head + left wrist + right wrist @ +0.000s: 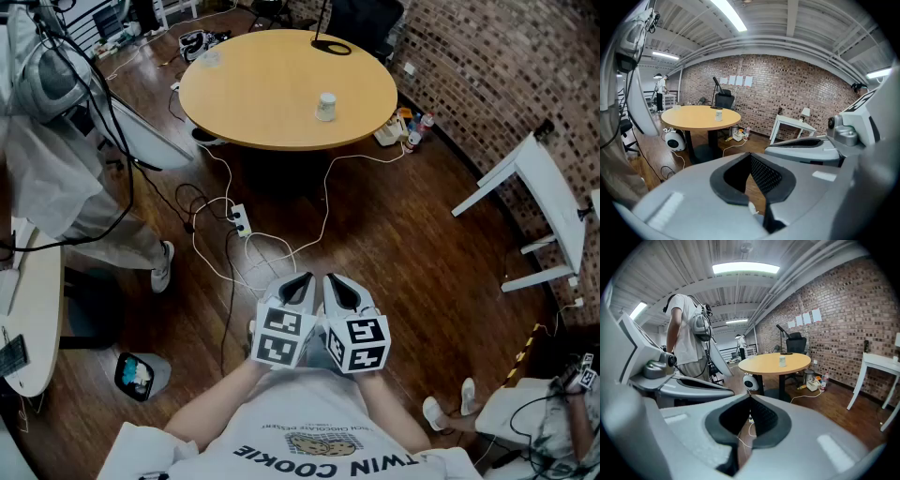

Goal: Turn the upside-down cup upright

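Observation:
A small whitish cup (325, 106) stands on the round wooden table (253, 94) at the far side of the room. It also shows as a tiny cup (718, 115) in the left gripper view and as a cup (782, 361) in the right gripper view. It is too small to tell which way up it stands. My left gripper (302, 279) and right gripper (336, 281) are held side by side close to my chest, well short of the table. Both are shut with nothing between the pads, as the left gripper (750, 155) and right gripper (750, 397) views show.
White cables and a power strip (239, 221) lie on the wooden floor between me and the table. A person (56, 141) stands at the left. A white table (539, 202) stands by the brick wall at the right. A white round device (674, 139) sits under the table.

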